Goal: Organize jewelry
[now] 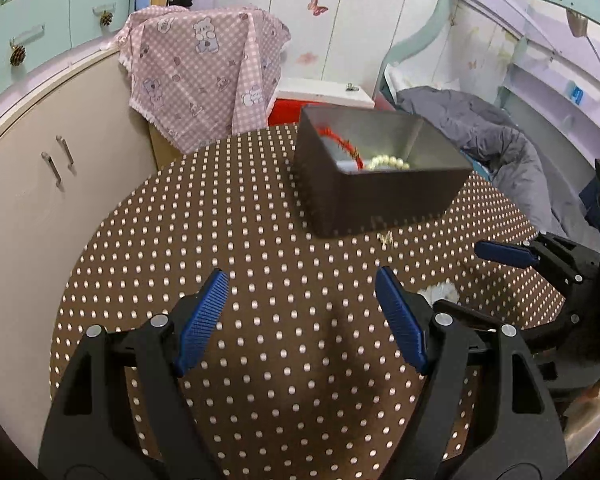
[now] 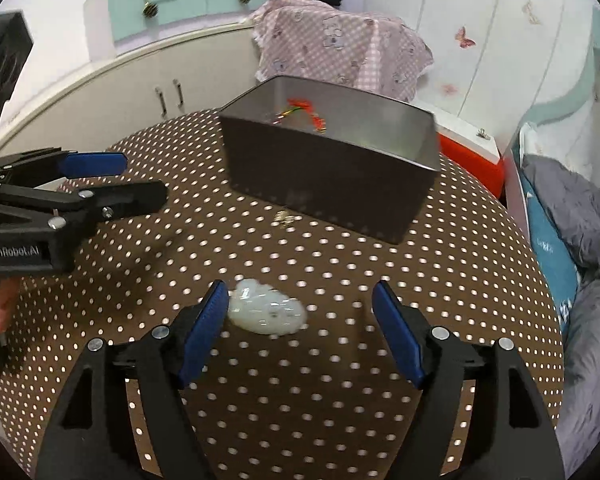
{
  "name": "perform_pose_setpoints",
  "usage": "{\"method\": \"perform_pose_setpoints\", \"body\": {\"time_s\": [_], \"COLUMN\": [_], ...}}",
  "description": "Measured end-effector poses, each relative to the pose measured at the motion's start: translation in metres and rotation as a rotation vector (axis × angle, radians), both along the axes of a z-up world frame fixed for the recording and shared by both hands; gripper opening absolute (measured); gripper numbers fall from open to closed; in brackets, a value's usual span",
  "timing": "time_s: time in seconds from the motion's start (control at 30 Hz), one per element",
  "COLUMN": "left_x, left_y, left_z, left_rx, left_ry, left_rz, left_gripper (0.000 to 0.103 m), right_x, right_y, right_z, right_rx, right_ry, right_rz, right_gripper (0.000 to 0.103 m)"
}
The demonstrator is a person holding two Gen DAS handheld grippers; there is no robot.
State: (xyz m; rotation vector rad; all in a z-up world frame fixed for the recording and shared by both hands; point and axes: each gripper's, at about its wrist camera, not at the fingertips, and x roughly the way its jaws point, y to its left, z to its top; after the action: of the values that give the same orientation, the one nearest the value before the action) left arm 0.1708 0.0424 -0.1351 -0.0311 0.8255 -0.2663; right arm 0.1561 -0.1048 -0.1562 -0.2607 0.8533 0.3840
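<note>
A dark open box (image 1: 380, 196) stands on the round polka-dot table (image 1: 220, 240); inside lie a red bracelet (image 1: 342, 142) and a pearl bracelet (image 1: 388, 162). The box (image 2: 332, 176) and red bracelet (image 2: 306, 114) also show in the right wrist view. A white jade-like pendant (image 2: 266, 310) lies on the cloth just ahead of my open right gripper (image 2: 300, 304), near its left finger; it peeks out in the left wrist view (image 1: 440, 292). A small gold piece (image 2: 285, 218) lies in front of the box. My left gripper (image 1: 302, 292) is open and empty over the cloth.
A beige cabinet (image 1: 40, 184) stands left of the table. A pink checked cloth (image 1: 204, 72) drapes something behind it. A red container with a white lid (image 1: 324, 100) sits behind the box. A bed with a grey quilt (image 1: 500, 148) is to the right.
</note>
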Motion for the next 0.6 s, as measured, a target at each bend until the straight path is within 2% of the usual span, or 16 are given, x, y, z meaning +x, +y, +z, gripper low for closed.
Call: {"method": "perform_pose_setpoints", "body": {"time_s": [0.1,0.17,0.2,0.57,0.6], "left_x": [-0.004,-0.007,-0.008,-0.003,0.000], "left_y": [-0.001,-0.003,-0.004,-0.038,-0.042], "left_z": [-0.005,-0.008,-0.010,-0.014,-0.014], "left_rx": [0.012,0.010,0.008,-0.019,-0.032], "left_ry": [0.009,0.019,0.023,0.040,0.048], "left_rz": [0.000,-0.012,-0.021,-0.115,-0.126], "left_gripper": [0.075,0.075,0.075,0.075,0.070], "right_x": [-0.002,-0.002,-0.002,0.002,0.003], "right_y": [0.009,0.011,0.009,-0.006,-0.009], "right_z": [-0.007,-0.012,-0.012,-0.009,-0.008], "right_rx": [-0.027,-0.029,0.002,0.057,0.059], "right_ry": [0.008,0.022,0.031,0.042,0.041], "right_rz": [0.012,0.018,0.026,-0.006,-0.013], "right_gripper": [0.066,0.048,0.043,0.041,0.041]}}
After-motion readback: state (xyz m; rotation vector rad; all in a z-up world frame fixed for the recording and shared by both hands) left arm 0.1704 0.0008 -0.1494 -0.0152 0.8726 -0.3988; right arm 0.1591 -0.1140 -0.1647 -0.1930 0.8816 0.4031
